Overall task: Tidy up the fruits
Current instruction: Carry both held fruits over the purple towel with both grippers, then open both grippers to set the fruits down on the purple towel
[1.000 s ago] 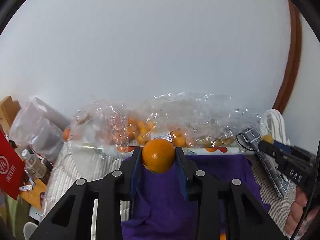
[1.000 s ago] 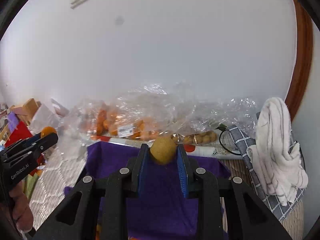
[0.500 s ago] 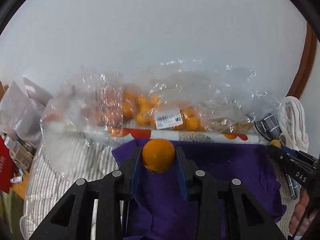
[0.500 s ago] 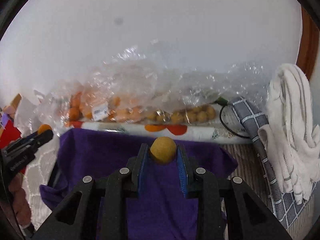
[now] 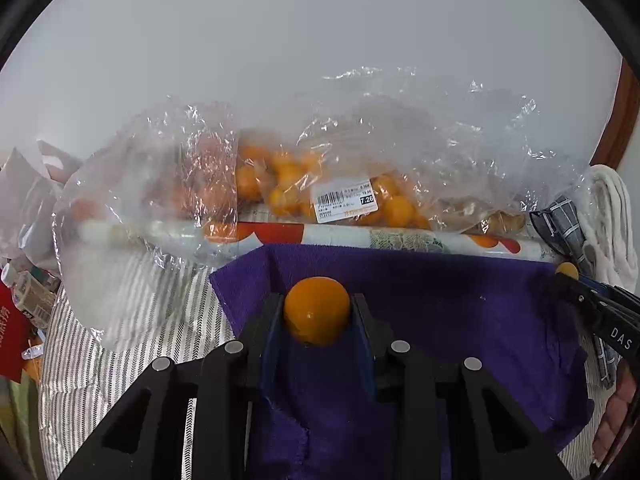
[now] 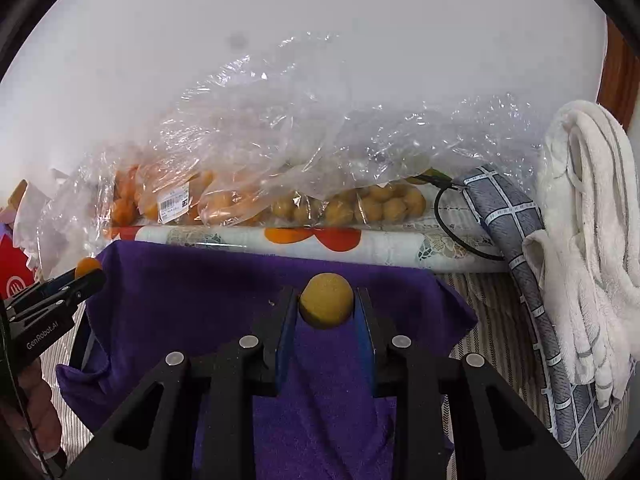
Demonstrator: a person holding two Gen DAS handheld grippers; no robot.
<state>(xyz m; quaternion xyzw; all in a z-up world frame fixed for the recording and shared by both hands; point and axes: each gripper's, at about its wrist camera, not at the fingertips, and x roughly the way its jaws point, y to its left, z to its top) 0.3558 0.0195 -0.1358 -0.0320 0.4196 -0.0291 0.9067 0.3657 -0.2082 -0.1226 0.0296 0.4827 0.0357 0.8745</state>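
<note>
My left gripper (image 5: 317, 312) is shut on a small orange fruit (image 5: 316, 308), held over the purple cloth (image 5: 460, 300). My right gripper (image 6: 327, 304) is shut on a round tan fruit (image 6: 327, 299) above the same purple cloth (image 6: 192, 292). Behind the cloth lie clear plastic bags: one with orange fruits (image 5: 288, 188) and a price label, one with tan fruits (image 6: 376, 204). Each gripper shows at the edge of the other's view: the right gripper (image 5: 568, 272) at the right edge, the left gripper (image 6: 90, 270) at the left edge, both with their fruit.
A rolled flower-print sheet (image 6: 360, 244) lies between the bags and the cloth. A white towel (image 6: 592, 220) and a grey checked cloth (image 6: 516, 232) with a black cable sit at the right. Bottles and a red packet (image 5: 16, 316) crowd the left. A white wall stands close behind.
Both grippers have come down and tilted further toward the purple cloth, each keeping its fruit. The bags and cloth now fill more of both views.
</note>
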